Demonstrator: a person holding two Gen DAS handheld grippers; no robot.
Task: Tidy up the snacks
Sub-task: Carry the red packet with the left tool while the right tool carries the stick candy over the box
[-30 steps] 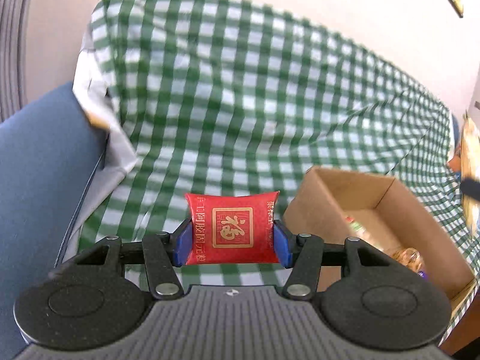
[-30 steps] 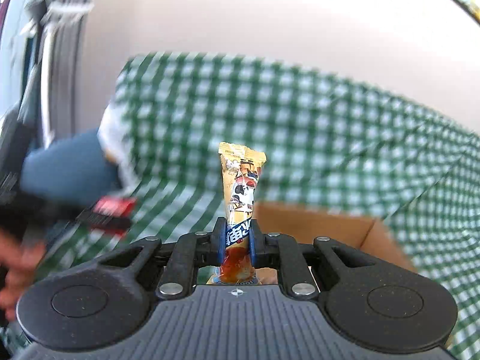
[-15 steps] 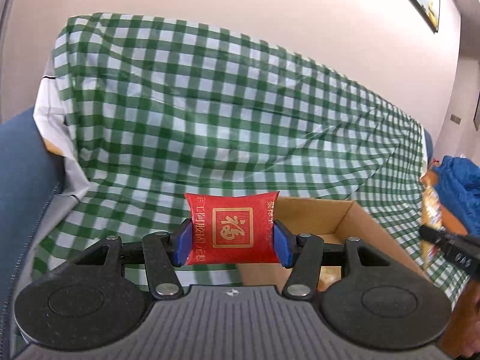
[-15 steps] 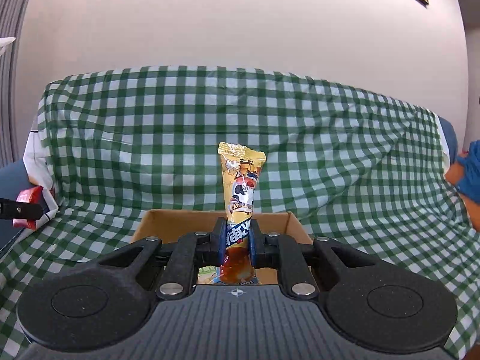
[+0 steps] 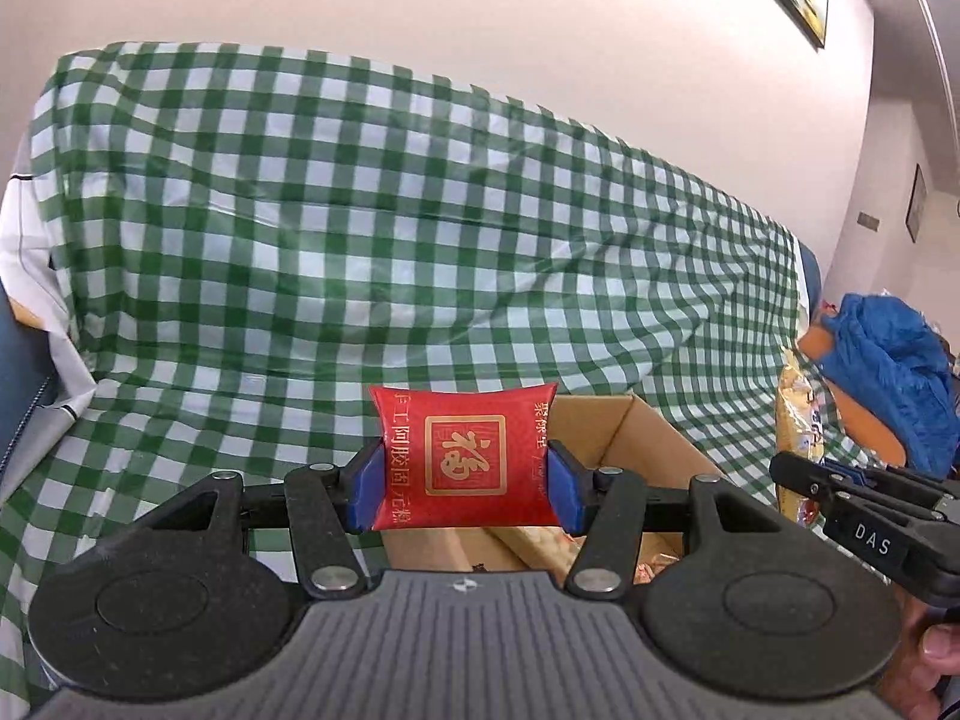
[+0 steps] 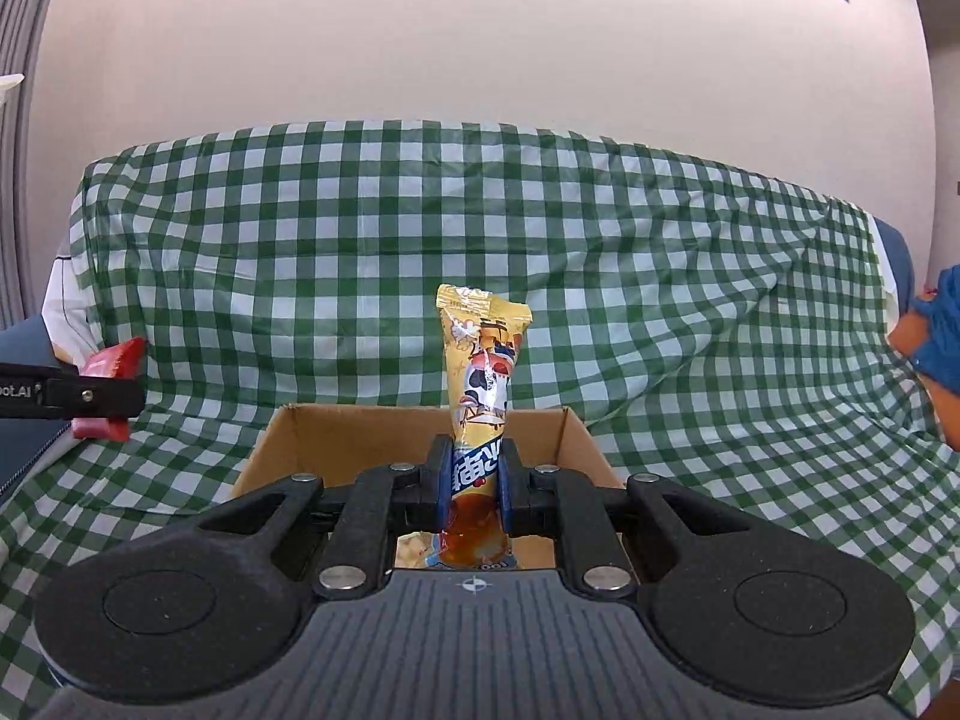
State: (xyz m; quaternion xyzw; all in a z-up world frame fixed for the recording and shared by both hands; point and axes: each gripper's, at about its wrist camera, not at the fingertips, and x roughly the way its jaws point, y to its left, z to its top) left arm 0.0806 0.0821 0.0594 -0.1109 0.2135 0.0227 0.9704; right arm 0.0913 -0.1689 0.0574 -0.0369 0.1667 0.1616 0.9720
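My left gripper (image 5: 462, 483) is shut on a red pillow-shaped snack packet with gold characters (image 5: 462, 456), held above the left edge of an open cardboard box (image 5: 606, 420). My right gripper (image 6: 474, 483) is shut on a tall yellow snack packet (image 6: 483, 372), held upright over the same box (image 6: 360, 426). The right gripper (image 5: 864, 516) with its yellow packet (image 5: 801, 414) shows at the right of the left wrist view. The left gripper (image 6: 90, 399) with the red packet (image 6: 114, 360) shows at the left of the right wrist view. Several snacks lie in the box.
The box sits on a sofa covered with a green and white checked cloth (image 6: 360, 240). A blue and orange bundle (image 5: 888, 360) lies at the sofa's right end. A blue cushion (image 5: 18, 372) is at the left. A wall rises behind.
Both grippers have swung toward the box and levelled out, each keeping its packet. The box has come nearer the centre of both views, and the right gripper has entered the left wrist view.
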